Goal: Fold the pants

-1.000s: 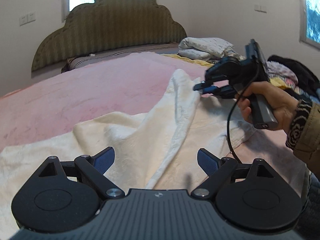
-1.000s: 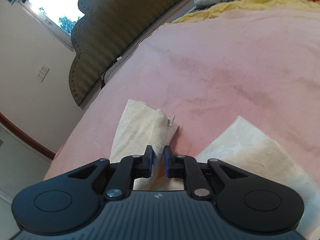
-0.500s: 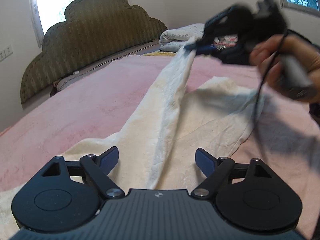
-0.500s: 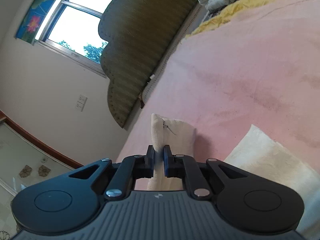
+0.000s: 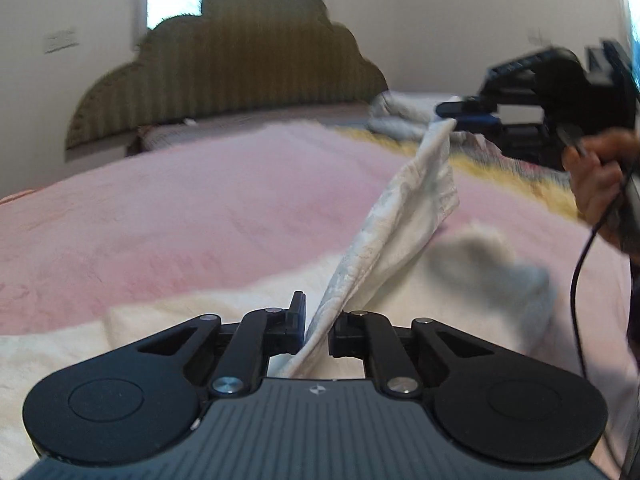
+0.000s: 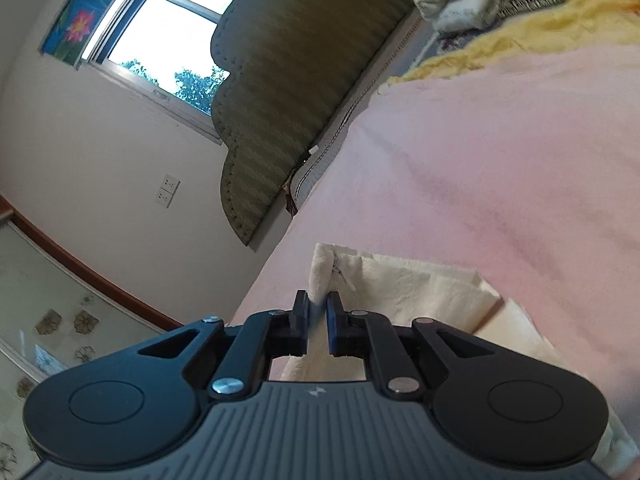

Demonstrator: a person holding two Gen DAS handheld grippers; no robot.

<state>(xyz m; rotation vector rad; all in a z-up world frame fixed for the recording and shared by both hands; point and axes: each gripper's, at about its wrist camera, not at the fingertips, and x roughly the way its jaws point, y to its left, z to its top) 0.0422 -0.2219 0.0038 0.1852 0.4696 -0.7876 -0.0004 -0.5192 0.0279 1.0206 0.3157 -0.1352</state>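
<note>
Both claws [image 5: 317,330] [image 6: 318,322] on lifted pants [image 5: 404,216] edge.

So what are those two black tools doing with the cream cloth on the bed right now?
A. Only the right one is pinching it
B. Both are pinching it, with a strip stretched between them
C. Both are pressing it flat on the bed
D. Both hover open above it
B: the left gripper and the right gripper each have their jaws closed on the cream pants, and a strip rises taut from one to the other above the pink bedspread.
</note>
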